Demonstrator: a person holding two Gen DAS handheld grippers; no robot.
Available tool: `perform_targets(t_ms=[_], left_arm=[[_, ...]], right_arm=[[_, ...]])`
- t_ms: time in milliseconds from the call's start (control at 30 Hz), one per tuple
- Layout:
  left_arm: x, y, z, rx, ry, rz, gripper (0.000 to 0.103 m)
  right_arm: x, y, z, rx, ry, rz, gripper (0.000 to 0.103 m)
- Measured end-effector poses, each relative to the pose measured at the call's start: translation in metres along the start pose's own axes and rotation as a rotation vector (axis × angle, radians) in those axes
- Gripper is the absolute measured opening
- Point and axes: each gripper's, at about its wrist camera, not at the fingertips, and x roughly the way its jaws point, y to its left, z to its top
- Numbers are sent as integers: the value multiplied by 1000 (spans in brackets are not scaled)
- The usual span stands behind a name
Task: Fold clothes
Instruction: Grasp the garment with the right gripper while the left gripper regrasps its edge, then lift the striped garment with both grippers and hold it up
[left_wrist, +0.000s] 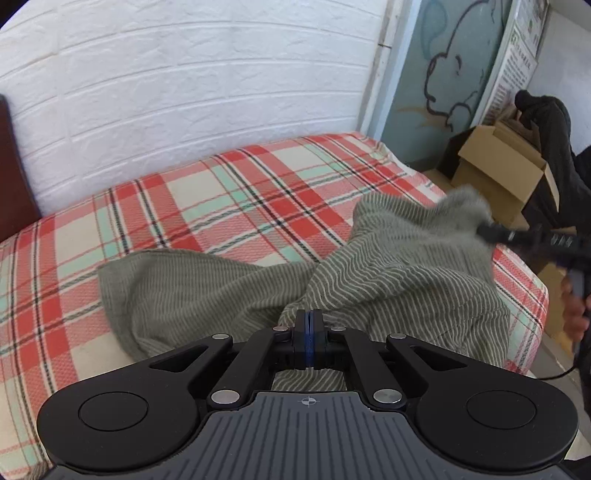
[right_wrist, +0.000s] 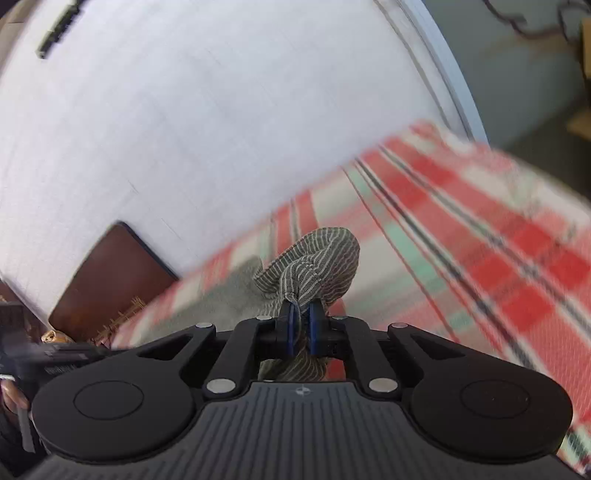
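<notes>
- Left gripper (left_wrist: 309, 320): jaws pressed together, pinching a fold of the green striped garment (left_wrist: 221, 288) right at the fingertips.
- Right gripper (right_wrist: 301, 314): blue pads nearly together, clamped on a bunched end of the same garment (right_wrist: 314, 266); that end is lifted off the bed.
- In the left wrist view the right gripper (left_wrist: 487, 232) sits up and to the right of the left one, above the bed's right edge; motion blur there.
- Garment lies on the plaid blanket (left_wrist: 184, 192), long axis running left-to-right across the bed, left part flat, right part raised.
- Judgement: right hand holds the free end; the fold likely carries it leftward over the flat part.
- Cardboard box (left_wrist: 498, 166) beyond the bed, well apart.
</notes>
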Motion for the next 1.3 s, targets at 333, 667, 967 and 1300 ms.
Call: perform_targets(t_ms=[333, 667, 967, 1300], left_arm=[[-34, -1, -23, -11, -69, -43, 24], [-81, 27, -20, -47, -281, -20, 79], [-55, 20, 1, 105, -302, -125, 86], [-33, -7, 18, 105, -266, -183, 0]], right_arm=[[-35, 100, 46, -299, -180, 126, 8], [-50, 148, 50, -429, -224, 166, 8], [-61, 155, 50, -441, -241, 157, 8], [-81, 150, 57, -446, -293, 92, 8]])
